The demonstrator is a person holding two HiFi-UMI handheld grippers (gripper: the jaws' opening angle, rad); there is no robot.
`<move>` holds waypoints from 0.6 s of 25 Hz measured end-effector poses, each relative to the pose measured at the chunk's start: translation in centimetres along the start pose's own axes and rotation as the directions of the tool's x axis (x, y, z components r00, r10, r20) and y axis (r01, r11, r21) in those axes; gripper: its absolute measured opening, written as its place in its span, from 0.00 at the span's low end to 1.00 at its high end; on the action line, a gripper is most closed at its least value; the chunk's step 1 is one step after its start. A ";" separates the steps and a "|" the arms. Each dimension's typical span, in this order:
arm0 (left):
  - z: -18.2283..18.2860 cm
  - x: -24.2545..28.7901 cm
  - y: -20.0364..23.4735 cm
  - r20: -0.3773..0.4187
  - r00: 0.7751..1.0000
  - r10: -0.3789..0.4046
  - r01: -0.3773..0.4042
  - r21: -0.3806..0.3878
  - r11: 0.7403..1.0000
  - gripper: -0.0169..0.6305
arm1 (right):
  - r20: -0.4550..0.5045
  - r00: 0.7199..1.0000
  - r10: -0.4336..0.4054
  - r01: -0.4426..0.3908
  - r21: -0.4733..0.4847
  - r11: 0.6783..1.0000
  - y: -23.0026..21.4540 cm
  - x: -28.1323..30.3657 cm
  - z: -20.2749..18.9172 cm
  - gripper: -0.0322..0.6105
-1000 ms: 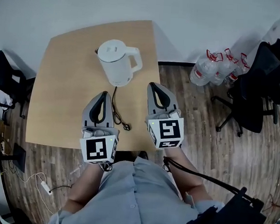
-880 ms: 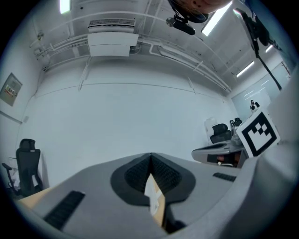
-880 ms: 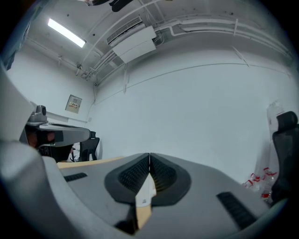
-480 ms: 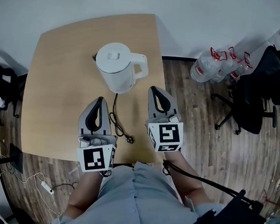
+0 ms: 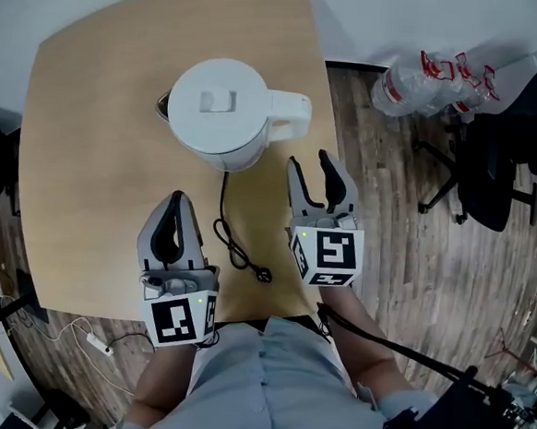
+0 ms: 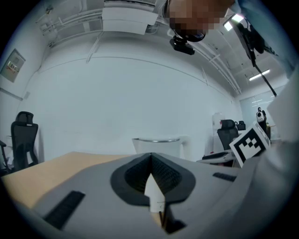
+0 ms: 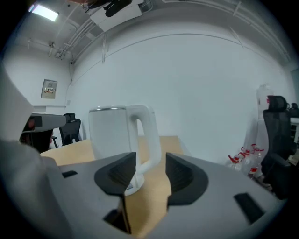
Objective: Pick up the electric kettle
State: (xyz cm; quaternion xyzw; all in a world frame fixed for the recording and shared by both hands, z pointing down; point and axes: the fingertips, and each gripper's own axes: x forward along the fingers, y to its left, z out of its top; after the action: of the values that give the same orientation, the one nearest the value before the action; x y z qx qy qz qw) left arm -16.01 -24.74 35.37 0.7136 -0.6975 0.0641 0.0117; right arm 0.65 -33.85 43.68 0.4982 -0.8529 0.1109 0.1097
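A white electric kettle (image 5: 223,113) stands upright on the wooden table (image 5: 89,139), its handle (image 5: 291,109) pointing right. Its black cord (image 5: 234,243) trails toward me and ends in a plug. My right gripper (image 5: 324,167) is just below the handle with its jaws opening and nothing between them; in the right gripper view the kettle (image 7: 119,140) and its handle (image 7: 148,140) stand just ahead of the right gripper (image 7: 150,173). My left gripper (image 5: 178,202) is shut, nearer to me and left of the cord; its own view shows the left gripper (image 6: 150,158) in front of the kettle (image 6: 156,145).
The table's right edge (image 5: 320,120) runs close by the kettle's handle. On the wooden floor to the right lie water bottles (image 5: 426,75) and stands a black office chair (image 5: 499,162). A white power strip (image 5: 99,345) lies on the floor at lower left.
Both grippers have come closer to the kettle, which now looks larger. The right gripper's jaws, shut before, have parted. The left gripper stays shut.
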 end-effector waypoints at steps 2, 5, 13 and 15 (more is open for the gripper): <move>-0.8 0.4 0.7 -0.019 1.000 0.001 -0.001 -0.007 1.000 0.03 | -0.005 1.000 -0.031 0.031 -0.005 1.000 -0.3 0.7 -0.2 0.35; -1.7 0.8 1.5 -0.040 0.999 0.004 -0.004 -0.019 1.000 0.03 | -0.016 0.999 -0.050 0.050 -0.013 0.999 -0.4 1.8 -0.4 0.36; -3.0 1.7 3.8 -0.071 0.997 0.021 -0.024 -0.041 0.999 0.03 | -0.001 0.993 -0.115 0.115 -0.041 0.992 -0.7 5.5 1.3 0.37; -3.5 1.9 4.3 -0.082 0.996 0.028 -0.032 -0.048 0.998 0.03 | 0.004 0.992 -0.129 0.129 -0.045 0.991 -1.0 6.4 1.7 0.37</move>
State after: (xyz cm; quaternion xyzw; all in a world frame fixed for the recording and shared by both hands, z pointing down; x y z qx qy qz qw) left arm -20.57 -26.37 38.73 0.6993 -0.7085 0.0763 0.0568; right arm -1.67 -40.10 44.02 0.5498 -0.8212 0.0839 0.1274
